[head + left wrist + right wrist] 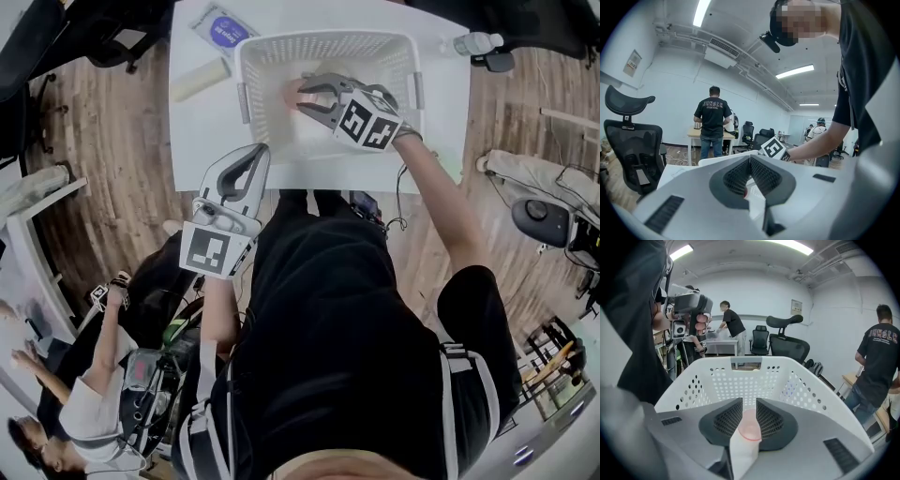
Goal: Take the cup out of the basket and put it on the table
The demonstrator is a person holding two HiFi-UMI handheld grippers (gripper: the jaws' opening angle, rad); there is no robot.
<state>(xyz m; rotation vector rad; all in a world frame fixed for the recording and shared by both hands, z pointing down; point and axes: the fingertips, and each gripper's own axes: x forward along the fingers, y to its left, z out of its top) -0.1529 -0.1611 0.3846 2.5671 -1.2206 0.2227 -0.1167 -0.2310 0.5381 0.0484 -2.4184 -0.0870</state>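
Observation:
A white perforated basket (258, 56) stands on the white table (202, 122). My right gripper (305, 97) reaches down inside it and is shut on a pale pink cup (292, 92). In the right gripper view the cup (750, 425) sits upright between the dark ribbed pads, with the basket's far wall (740, 378) behind it and my right gripper (749, 405) closed round it. My left gripper (260, 152) hovers at the table's near edge, outside the basket's front left corner. Seen from its own camera, my left gripper (750, 158) is shut, holding nothing.
On the table left of the basket lie a blue-labelled packet (223, 30) and a pale block (199, 80). A bottle (473, 43) lies at the table's far right corner. Office chairs, cables and seated people (89, 394) surround the table on the wooden floor.

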